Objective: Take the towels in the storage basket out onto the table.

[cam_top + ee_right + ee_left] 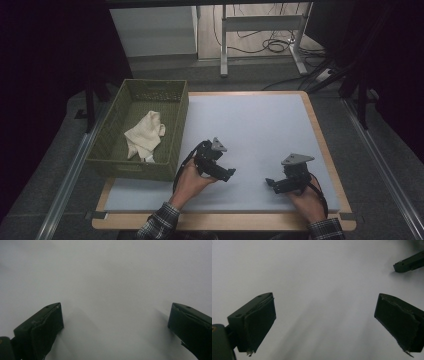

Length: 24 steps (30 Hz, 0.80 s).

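Observation:
Both grippers hover low over the white mat (250, 125), near its front edge. My left gripper (229, 174) points right toward the mat's middle, and in the left gripper view its jaws (324, 302) stand wide apart with nothing between them. My right gripper (271, 182) points left, facing the other one across a small gap. It is open (116, 307) too, with bare mat between its pads. A jaw tip of the right gripper (409, 263) shows at the upper right of the left gripper view. A cream cloth (145, 135) lies crumpled inside the green basket (180, 120).
The green basket stands along the mat's left side, its near wall next to the left hand. The wooden table edge (320, 130) frames the mat. Behind the table are a metal desk frame (260, 25) and cables (275, 45) on the floor.

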Available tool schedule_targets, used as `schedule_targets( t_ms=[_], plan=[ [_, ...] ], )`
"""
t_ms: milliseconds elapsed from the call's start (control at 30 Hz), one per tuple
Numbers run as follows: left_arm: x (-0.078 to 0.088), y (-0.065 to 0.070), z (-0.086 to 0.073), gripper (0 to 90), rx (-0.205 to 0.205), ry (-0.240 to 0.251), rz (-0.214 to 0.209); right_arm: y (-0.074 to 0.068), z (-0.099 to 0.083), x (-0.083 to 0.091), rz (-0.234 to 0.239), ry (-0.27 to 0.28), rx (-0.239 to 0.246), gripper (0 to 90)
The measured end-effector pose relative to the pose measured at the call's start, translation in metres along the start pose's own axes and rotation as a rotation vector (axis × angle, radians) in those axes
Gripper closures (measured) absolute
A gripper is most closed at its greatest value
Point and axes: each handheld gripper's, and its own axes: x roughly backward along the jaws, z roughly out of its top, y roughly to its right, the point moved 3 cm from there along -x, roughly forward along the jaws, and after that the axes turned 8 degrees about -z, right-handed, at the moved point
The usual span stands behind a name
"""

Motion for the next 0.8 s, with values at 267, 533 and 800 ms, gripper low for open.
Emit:
schedule_targets(
  t_ms=[267, 533, 800],
  plan=[
    [0.010, -0.005, 0.018, 2.6, -0.012, -0.014, 0.004, 0.000, 0.000, 0.000, 0.000, -0.001, 0.000, 0.0],
    [0.022, -0.017, 0.038, 1.8, -0.007, -0.017, -0.006, 0.000, 0.000, 0.000, 0.001, 0.000, -0.001, 0.0],
    [0.037, -0.032, 0.054, 1.2, -0.003, -0.022, -0.007, 0.000, 0.000, 0.000, 0.000, 0.000, 0.002, 0.0]
  ],
)
